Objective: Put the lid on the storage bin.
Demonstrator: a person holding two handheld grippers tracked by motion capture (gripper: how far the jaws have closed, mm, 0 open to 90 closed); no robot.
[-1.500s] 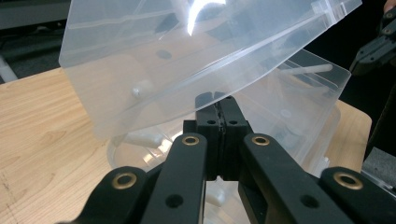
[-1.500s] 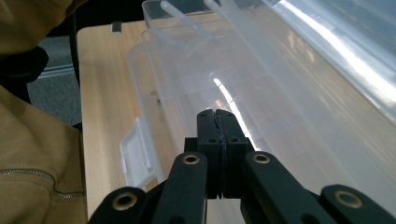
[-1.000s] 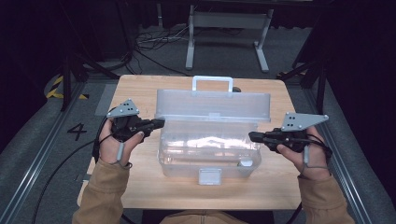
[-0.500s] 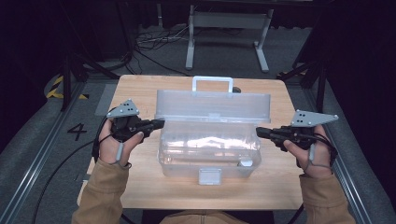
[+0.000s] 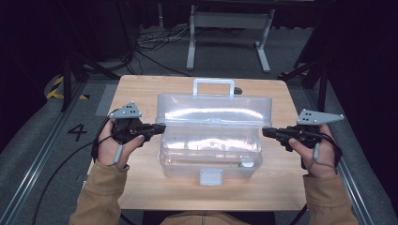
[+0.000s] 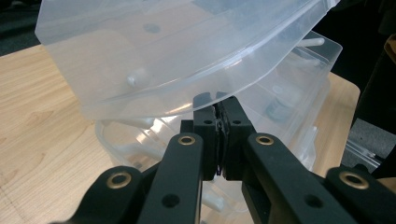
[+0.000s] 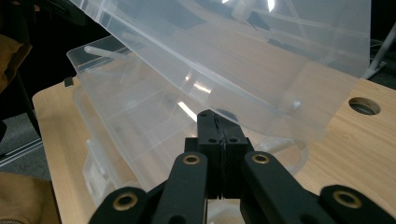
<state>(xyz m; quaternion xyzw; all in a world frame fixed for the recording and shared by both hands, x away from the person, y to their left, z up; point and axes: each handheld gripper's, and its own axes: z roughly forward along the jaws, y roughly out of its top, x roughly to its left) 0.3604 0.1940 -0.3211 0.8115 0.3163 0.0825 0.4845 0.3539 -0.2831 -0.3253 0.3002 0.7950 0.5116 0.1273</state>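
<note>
With both my left jaws point(image 5: 159, 126) at nine o'clock and right jaws point(image 5: 266, 132) at three pressed together empty, the box's point(image 5: 210, 154) raised lid point(image 5: 215, 108) could drop if bumped

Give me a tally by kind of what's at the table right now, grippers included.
Clear plastic box with raised lid: 1
Black grippers, jaws shut: 2, left gripper and right gripper
Wooden table: 1
Total: 4
</note>
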